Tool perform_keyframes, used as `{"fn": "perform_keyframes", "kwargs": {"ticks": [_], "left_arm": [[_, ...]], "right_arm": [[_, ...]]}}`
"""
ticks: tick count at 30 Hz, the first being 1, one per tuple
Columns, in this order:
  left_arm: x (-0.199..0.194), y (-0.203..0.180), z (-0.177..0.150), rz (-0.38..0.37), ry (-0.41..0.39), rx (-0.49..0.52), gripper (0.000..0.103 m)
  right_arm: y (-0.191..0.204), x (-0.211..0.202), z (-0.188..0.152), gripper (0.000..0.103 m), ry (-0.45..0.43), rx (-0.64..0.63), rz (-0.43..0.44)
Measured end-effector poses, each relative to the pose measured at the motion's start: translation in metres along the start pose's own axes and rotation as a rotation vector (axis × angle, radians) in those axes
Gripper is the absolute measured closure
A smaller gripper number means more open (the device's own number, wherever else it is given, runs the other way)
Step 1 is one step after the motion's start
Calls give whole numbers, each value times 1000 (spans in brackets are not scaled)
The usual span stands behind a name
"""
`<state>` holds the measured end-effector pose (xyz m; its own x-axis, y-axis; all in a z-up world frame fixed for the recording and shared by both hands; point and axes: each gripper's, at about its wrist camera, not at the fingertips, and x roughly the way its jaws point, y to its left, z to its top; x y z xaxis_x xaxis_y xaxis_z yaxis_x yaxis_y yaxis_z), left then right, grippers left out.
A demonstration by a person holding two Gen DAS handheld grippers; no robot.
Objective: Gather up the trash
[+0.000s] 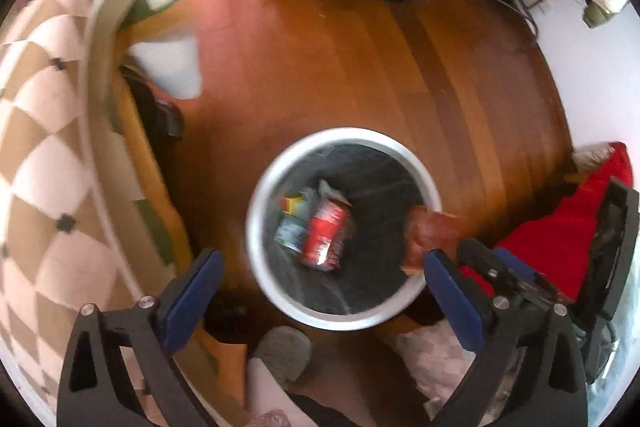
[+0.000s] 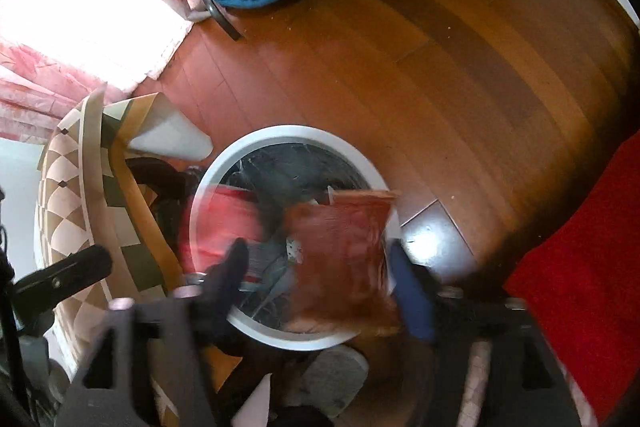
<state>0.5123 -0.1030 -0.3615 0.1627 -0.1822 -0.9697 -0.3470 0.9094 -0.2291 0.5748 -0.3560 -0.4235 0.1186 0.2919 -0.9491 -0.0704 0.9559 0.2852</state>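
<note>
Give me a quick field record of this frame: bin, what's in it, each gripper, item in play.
bin: round white-rimmed trash bin on wood floor, dark liner
bin contents: red wrapper, small colourful packets
left gripper: open, empty, above bin
right gripper: open; blurred
item in play: orange-brown packet between right fingers over bin rim; contact unclear
motion blur: heavy in right wrist view

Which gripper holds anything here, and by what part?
Left gripper is open and empty. Right gripper is open around the orange-brown wrapper above the bin; blur hides any contact.
</note>
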Motion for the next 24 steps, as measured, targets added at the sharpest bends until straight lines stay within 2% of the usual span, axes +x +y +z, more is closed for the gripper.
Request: {"fn": "perform_keyframes", "kwargs": {"ticks": [1, 6, 11, 17, 24], "left_arm": [[-2, 3, -4, 14, -11, -1, 0], [-9, 9, -25, 94, -55, -4, 0], [-14, 9, -42, 129, -60, 5, 0], [-47, 1, -60, 118, -95, 24, 0], [-114, -12, -92, 72, -164, 63, 0]], "right_arm": [[5, 2, 2, 0, -4, -12, -10], [13, -2, -6, 0, -10, -25, -68], [16, -15, -21, 0, -7, -43, -130], [25, -49, -44, 0, 0, -83, -155], [35, -121, -73, 0, -41, -88, -95]]}}
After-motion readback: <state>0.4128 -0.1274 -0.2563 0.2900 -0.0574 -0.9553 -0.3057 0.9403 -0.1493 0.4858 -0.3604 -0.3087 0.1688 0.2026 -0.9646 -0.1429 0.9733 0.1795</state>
